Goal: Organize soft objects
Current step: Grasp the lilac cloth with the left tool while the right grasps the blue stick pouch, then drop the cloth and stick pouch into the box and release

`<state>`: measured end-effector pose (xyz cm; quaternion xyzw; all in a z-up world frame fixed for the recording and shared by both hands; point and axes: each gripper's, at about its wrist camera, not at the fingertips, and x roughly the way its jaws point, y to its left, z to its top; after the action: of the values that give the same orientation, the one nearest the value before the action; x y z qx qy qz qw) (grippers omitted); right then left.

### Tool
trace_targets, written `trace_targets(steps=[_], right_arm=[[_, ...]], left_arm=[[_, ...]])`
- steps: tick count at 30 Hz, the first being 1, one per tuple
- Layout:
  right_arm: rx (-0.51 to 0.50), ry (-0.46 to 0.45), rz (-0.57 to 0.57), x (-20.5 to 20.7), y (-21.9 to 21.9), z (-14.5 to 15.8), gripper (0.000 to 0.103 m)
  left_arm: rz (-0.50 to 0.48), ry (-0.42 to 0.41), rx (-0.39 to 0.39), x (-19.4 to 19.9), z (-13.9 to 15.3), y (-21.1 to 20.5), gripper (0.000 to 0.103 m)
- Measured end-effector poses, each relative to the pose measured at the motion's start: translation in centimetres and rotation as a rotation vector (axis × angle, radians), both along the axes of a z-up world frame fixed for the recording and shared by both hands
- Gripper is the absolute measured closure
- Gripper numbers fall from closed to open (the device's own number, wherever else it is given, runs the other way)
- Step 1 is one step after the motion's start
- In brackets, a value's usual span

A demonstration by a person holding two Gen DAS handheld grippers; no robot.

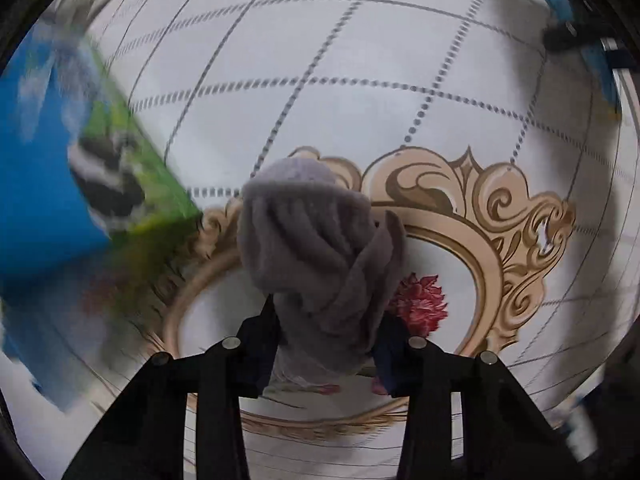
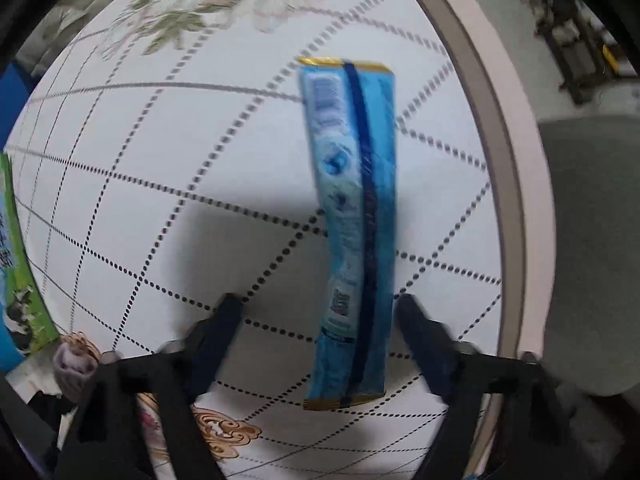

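My left gripper (image 1: 326, 344) is shut on a grey fleece cloth (image 1: 316, 248), a rolled soft bundle that sticks out forward above the patterned tablecloth (image 1: 360, 60). The same grey cloth (image 2: 74, 364) shows at the lower left of the right wrist view. My right gripper (image 2: 320, 312) is open, its fingers on either side of a long blue snack packet (image 2: 352, 232) that lies flat on the cloth (image 2: 160, 160). The jaws do not touch the packet.
A blue and green carton with a cow picture (image 1: 80, 168) stands at the left, blurred; it also shows in the right wrist view (image 2: 16, 280). The round table's pink edge (image 2: 516, 160) runs along the right, with a grey seat (image 2: 592, 240) beyond.
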<state>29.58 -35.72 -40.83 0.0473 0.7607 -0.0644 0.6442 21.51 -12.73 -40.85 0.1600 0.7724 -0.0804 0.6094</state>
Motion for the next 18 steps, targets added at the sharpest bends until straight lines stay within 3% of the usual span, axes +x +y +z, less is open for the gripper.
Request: trace_targets(steps=[2,5,10,15,18], right_arm=[[-0.005,-0.006,0.025,0.0,1.2,0.6,0.075],[0.005,-0.002,0.064,-0.4,2.9,1.1,0.085],[0.071,-0.068,0.150,-1.6,7.5,5.0,0.087],[0.209,-0.176,0.263,-2.2,14.6,12.5,0.088],[0.278,-0.227,0.327,-3.2,19.6,16.4,0.088]], left_arm=[[0.080,0.009,-0.040,-0.1,0.3,0.9,0.066],[0.185,0.012,-0.098,-0.5,1.4,2.2,0.066],[0.336,-0.059,-0.215,-1.1,7.2,5.1,0.066],[0.455,-0.177,-0.362,-0.6,16.1,10.8,0.066],[0.524,-0.199,-0.430,1.6,19.5,15.3,0.066]])
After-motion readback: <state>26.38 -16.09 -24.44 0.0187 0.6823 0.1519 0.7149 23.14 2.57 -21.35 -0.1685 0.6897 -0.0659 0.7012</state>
